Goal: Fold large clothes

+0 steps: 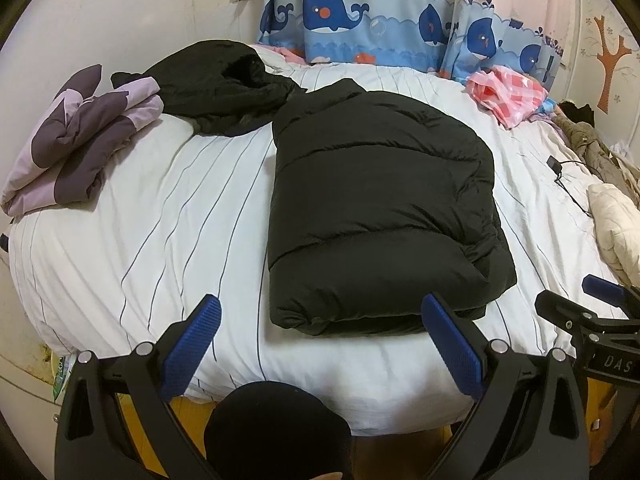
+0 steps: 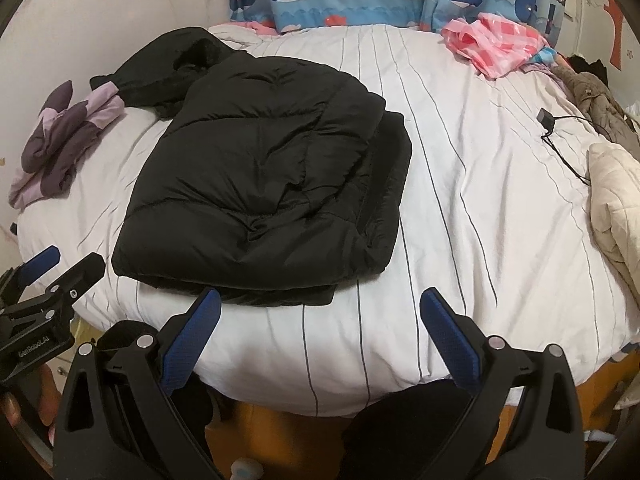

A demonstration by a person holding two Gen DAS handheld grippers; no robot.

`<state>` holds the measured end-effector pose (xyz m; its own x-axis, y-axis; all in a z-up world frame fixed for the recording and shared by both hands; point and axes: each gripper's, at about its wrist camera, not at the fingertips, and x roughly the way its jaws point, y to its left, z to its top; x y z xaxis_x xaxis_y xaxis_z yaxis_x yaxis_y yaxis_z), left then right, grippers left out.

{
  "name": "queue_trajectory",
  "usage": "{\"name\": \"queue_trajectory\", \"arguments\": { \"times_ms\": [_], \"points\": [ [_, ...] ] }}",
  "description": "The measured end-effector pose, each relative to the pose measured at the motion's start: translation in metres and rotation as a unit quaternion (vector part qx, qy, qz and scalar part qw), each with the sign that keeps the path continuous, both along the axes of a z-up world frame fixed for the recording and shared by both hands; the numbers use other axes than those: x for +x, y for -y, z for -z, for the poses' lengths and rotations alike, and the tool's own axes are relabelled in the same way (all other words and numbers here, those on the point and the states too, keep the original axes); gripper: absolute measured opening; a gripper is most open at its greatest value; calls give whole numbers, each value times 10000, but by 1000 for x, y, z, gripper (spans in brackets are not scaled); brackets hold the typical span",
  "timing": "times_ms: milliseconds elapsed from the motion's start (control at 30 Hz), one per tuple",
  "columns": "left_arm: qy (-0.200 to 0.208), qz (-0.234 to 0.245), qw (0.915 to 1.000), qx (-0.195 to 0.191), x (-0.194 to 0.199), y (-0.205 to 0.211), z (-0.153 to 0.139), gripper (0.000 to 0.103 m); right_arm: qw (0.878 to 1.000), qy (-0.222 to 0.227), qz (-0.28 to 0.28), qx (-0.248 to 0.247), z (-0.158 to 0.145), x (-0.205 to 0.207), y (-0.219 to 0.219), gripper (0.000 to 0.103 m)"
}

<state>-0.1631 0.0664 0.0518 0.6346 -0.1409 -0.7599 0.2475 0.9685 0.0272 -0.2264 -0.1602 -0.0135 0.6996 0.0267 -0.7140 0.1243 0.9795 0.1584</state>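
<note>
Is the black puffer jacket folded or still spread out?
Folded: the black puffer jacket lies as a compact stacked rectangle on the bed, layers showing along its right edge.

Black puffer jacket (image 1: 376, 200), folded into thick rectangle, flat mid-bed, possibly sleeves tucked inside

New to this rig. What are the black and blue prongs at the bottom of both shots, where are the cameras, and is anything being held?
No robot arm here: a person carries a two-finger gripper in each hand, with a fisheye camera on each looking forward along its fingers. One picture is the left gripper view, the other the right gripper view; the prongs are each gripper's own blue-padded fingers. Both stand open and hold nothing. Ahead is a bed with a white striped duvet. On it lies a black puffer jacket, already folded into a rough rectangle. Behind it sits another black garment, unfolded, and a purple bundle at the left edge.
</note>
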Motion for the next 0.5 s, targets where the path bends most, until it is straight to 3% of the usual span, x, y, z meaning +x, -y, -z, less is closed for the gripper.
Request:
{"name": "queue_trajectory", "arguments": {
  "times_ms": [500],
  "points": [
    [-63,-83,9999,-124,2,-6,2,96,10000,-4,-18,-42,-1,1,-1,96]
  ]
}}
